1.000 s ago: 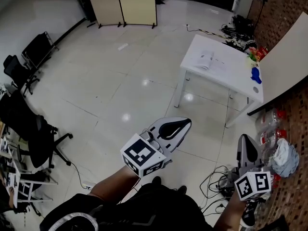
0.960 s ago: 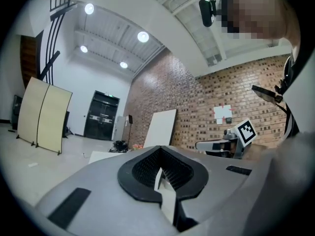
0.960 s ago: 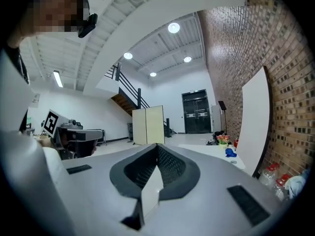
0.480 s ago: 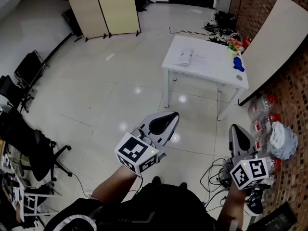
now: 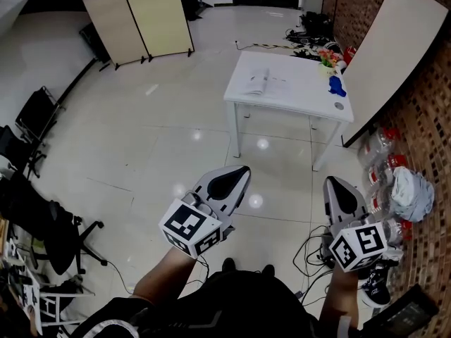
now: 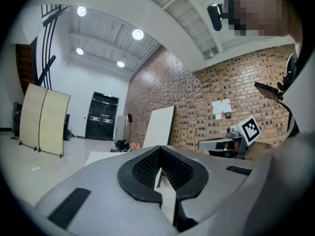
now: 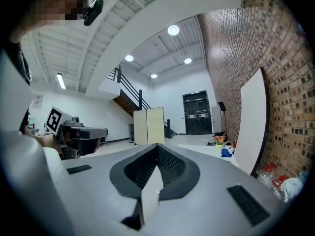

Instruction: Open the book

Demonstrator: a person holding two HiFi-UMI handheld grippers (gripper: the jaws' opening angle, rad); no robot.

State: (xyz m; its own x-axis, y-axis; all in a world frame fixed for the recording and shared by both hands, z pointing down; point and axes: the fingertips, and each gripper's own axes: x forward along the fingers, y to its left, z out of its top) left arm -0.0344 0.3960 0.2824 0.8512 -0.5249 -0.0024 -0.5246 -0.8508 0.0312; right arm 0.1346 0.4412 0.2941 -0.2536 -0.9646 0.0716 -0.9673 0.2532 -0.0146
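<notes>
**Book on the far table, both grippers shut and empty**

The thin white book (image 5: 258, 82) lies flat near the left end of a white rectangular table (image 5: 299, 96), well apart from both grippers. It is too small in the head view to tell whether its cover is closed. A small blue object (image 5: 336, 85) sits toward the table's right end. A cluster of colourful small items (image 5: 326, 54) stands at the back corner.

Compared with a second ago, the table and book have slid from the upper right of the head view toward its centre and look larger. The beige folding screen (image 5: 138, 18) has likewise shifted left. A pale board (image 5: 386, 46) leans on the brick wall (image 5: 430, 129) to the right of the table.

The left gripper (image 5: 243, 169) (image 6: 160, 150) points level toward the table over the glossy tiled floor (image 5: 155, 139), its jaws pressed together with nothing between them. The right gripper (image 5: 329, 182) (image 7: 156, 146) is alongside it, jaws likewise closed on nothing. Both sit slightly lower and further left in the head view than before, and they have kept their shut state. Black office chairs (image 5: 32, 115) line the left edge, and cables (image 5: 313, 248) lie on the floor near the person's feet.
</notes>
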